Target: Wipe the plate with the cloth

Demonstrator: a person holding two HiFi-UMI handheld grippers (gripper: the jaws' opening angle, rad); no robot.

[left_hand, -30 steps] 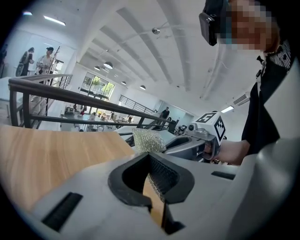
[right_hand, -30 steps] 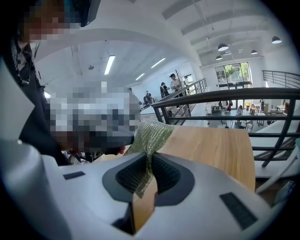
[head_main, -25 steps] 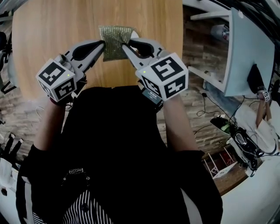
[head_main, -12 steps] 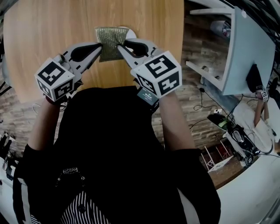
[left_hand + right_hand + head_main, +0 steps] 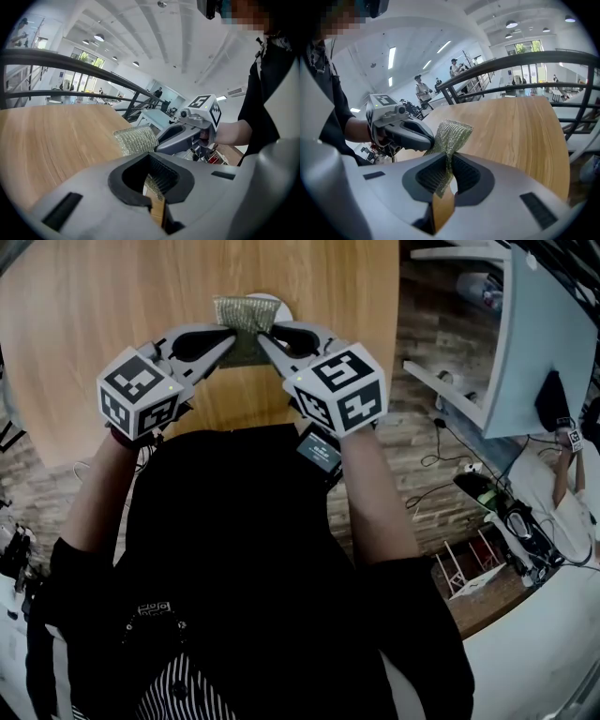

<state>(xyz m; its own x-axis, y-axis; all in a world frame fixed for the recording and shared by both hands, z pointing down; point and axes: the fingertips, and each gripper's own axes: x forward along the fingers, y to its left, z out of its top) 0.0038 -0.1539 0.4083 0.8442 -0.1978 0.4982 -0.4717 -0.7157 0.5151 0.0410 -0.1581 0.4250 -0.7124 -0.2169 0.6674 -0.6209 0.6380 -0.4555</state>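
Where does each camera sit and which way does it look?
Head view: on the person's head, looking steeply down at the table; shows both arms, left gripper and right gripper.
Left gripper view: on the left gripper, looking along its jaws, shut on the cloth, toward the right gripper.
Right gripper view: on the right gripper, looking along its jaws back at the left gripper.
Shared: both gripper views show the same cloth, pinched from opposite sides.
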